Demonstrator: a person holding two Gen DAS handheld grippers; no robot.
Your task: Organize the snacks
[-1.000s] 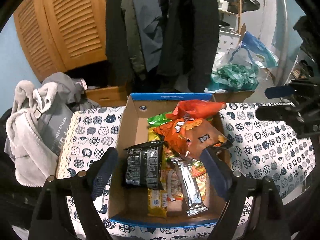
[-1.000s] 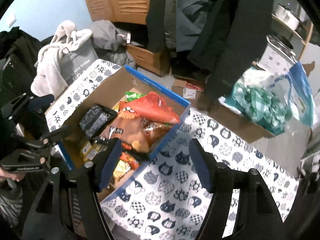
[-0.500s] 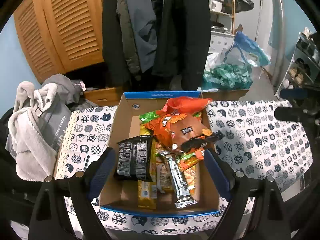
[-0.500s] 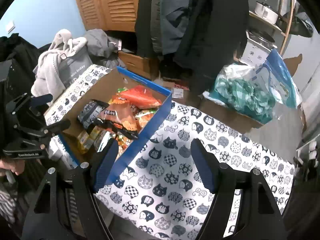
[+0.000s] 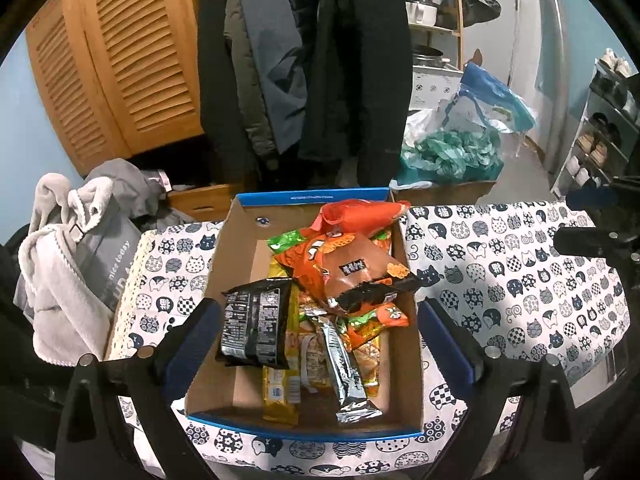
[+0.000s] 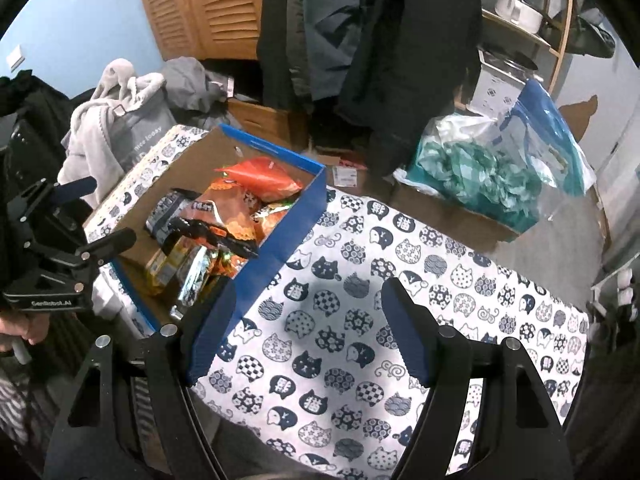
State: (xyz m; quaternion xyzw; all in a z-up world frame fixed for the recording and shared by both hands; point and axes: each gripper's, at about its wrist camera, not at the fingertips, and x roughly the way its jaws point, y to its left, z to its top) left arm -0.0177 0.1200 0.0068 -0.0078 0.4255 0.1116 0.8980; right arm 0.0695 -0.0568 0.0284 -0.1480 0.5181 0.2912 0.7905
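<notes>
Left tongs (image 5: 316,344) are opening, empty, straddling the snack box (image 5: 240,248) to choose; right tongs (image 6: 304,332) gape empty over bare surface (image 6: 440,280) for sorting.

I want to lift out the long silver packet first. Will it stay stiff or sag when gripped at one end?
The silver packet is long, narrow and crinkled foil, so it will probably sag somewhat beyond the grip. Its glossy wrap looks slippery. It lies loose on top of other snacks in the cardboard box, so it seems light and should lift freely.
</notes>
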